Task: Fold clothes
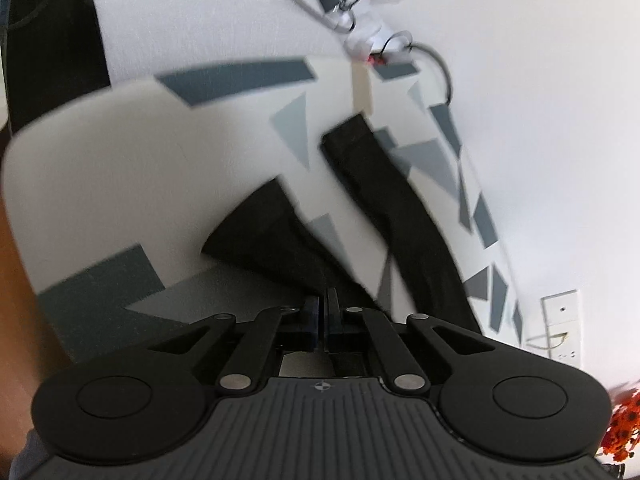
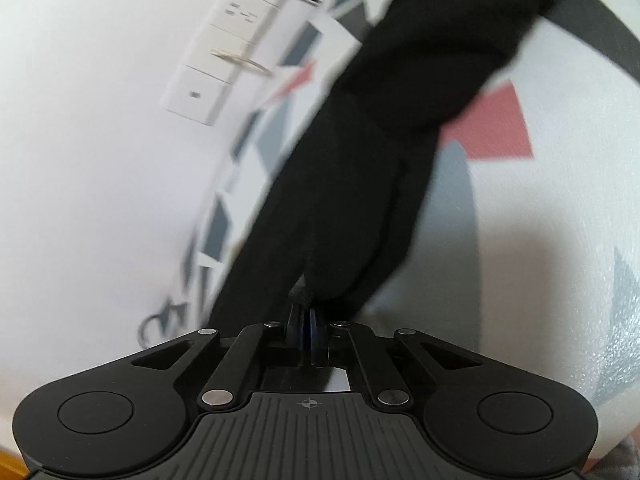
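Left gripper: jaws pinched nearly together on edge of black garment, cloth fanning out fwd over white surface w/ grey geometric patches. Right gripper: jaws closed tight on a bunched bit of same black cloth, stretched up and away to top of frame. Both views motion-blurred.

Only in left view: tangle of cables and clear/white bits at far edge, orange flowers bottom right, wall outlet plate. Only in right view: red patches on surface, row of white wall switches/outlets w/ plug, cable coil lower left.

Garment blocks much of surface in right view.
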The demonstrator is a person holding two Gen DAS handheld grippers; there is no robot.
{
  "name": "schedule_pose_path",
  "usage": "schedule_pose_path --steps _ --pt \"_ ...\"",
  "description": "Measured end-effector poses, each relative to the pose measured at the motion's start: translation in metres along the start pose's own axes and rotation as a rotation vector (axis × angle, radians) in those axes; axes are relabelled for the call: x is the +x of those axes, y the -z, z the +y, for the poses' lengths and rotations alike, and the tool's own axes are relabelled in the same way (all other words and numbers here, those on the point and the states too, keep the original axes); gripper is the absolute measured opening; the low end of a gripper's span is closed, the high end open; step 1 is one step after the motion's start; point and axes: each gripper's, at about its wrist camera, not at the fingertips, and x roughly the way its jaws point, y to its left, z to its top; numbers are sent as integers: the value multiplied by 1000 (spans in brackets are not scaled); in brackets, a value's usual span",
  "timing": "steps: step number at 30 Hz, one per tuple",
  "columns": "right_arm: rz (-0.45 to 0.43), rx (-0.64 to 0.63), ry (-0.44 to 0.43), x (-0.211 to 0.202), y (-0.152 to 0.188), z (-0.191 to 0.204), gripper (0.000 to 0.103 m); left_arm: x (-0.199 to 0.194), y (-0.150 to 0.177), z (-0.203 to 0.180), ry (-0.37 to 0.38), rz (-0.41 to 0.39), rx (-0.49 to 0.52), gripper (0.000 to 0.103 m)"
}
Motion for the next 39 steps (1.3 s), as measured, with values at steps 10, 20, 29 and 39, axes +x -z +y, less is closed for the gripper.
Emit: schedule_pose_path --steps 10,20,29,39 --pt "-15 -104 -72 -27 -29 40 3 -7 -3 6 -28 208 -217 2" --pt "38 -155 -46 60 -77 52 3 47 -53 -44 -46 142 -249 3" --pt "41 -145 -35 155 -112 55 24 109 -98 -103 -14 189 -242 76" --pt "262 -533 -161 167 -44 109 32 47 -85 -118 -117 -4 323 78"
